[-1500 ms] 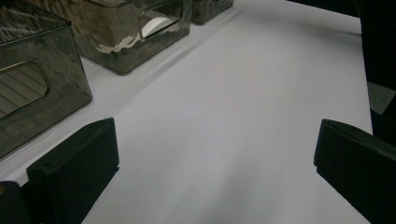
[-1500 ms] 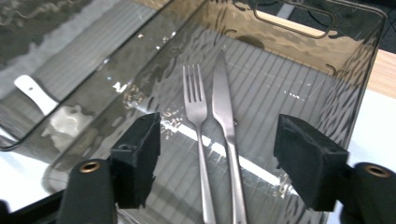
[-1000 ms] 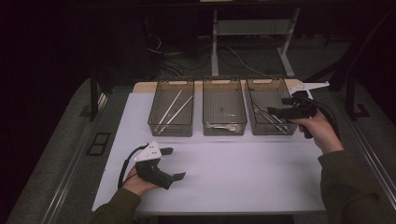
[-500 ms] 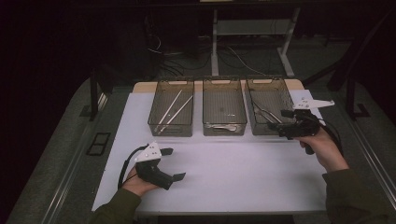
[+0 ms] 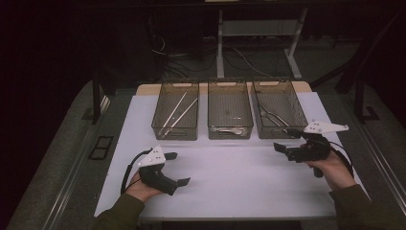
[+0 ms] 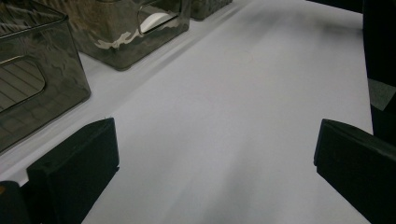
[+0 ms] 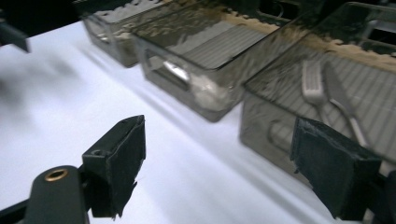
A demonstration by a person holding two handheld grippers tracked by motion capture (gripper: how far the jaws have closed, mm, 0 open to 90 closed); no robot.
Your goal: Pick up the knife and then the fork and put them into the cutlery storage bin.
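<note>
High view: the right gripper (image 5: 288, 142) hovered at the lower right of the frame, jaws spread wide and holding nothing, just in front of the right bin (image 5: 280, 109), where a fork (image 5: 268, 116) and other cutlery lay. The left gripper (image 5: 175, 168) rested low at the lower left on the white mat (image 5: 239, 177), jaws also wide and holding nothing.

In the right gripper view the fork (image 7: 312, 86) and a knife (image 7: 343, 105) lay side by side on the ribbed floor of that bin, at the upper right of the frame, pale and dull behind the smoky wall. The step in hand looked like a sorting job between picks, with the right gripper free beside its bin. The next move would likely call for lifting over the rim and coming down on one handle.

The middle bin (image 5: 230, 109) held a spoon (image 5: 229, 129) near its front wall; the left bin (image 5: 176, 110) held chopsticks (image 5: 178, 114) lying aslant.
</note>
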